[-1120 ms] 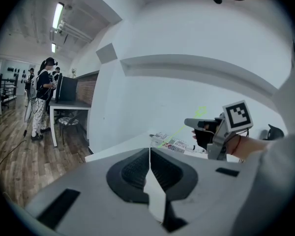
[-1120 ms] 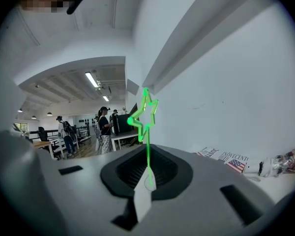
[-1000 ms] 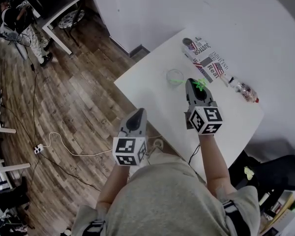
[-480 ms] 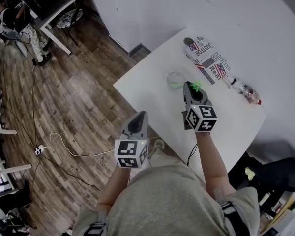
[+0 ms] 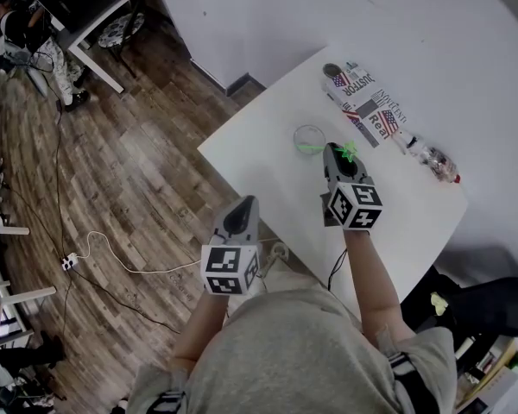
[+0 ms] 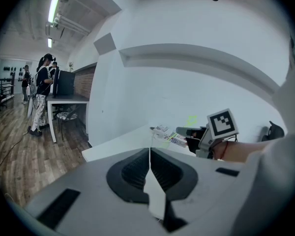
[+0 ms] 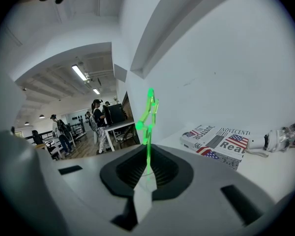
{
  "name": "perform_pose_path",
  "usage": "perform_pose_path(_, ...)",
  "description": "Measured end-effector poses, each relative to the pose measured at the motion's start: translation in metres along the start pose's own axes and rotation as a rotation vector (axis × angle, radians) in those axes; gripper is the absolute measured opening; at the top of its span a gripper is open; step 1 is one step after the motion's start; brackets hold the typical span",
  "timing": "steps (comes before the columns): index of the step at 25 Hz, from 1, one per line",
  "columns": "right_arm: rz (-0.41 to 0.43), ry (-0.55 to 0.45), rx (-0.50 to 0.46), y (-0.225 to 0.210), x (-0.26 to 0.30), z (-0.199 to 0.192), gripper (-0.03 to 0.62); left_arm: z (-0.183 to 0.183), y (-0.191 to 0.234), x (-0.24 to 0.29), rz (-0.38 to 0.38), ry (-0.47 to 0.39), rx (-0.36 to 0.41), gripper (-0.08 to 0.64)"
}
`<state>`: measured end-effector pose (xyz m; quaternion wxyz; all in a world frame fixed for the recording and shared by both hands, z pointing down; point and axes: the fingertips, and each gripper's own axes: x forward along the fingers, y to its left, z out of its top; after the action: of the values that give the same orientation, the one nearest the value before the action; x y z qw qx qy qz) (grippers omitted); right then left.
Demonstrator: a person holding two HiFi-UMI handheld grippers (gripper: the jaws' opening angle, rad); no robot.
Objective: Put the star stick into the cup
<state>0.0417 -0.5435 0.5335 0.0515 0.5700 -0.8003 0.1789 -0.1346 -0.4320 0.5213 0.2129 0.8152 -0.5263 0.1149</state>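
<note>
A clear glass cup (image 5: 309, 137) stands on the white table (image 5: 268, 136) with a green stick lying in it. Just to its right, my right gripper (image 5: 334, 150) is shut on the thin green star stick (image 5: 348, 151), whose star sticks out past the jaws. In the right gripper view the star stick (image 7: 149, 113) rises upright from between the closed pads. My left gripper (image 5: 245, 202) hangs off the table's near edge, shut and holding nothing. From the left gripper view, the cup (image 6: 158, 136) shows faintly beyond the jaws.
A box printed like a newspaper (image 5: 368, 109) and a lying bottle (image 5: 429, 157) sit at the table's far side. A white cable and power strip (image 5: 66, 262) lie on the wood floor. People stand by a desk (image 5: 112, 24) at far left.
My right gripper has shifted slightly left with the star stick, closer to the cup. My left gripper has dropped back a little toward my body.
</note>
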Motion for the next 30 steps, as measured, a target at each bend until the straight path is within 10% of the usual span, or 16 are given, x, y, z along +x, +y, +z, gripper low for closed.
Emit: perform_pose_path(30,-0.047,0.033,-0.012,0.004,-0.061,-0.021,0.054,-0.015,-0.028,-0.047,-0.012,-0.030,0.020,0.009)
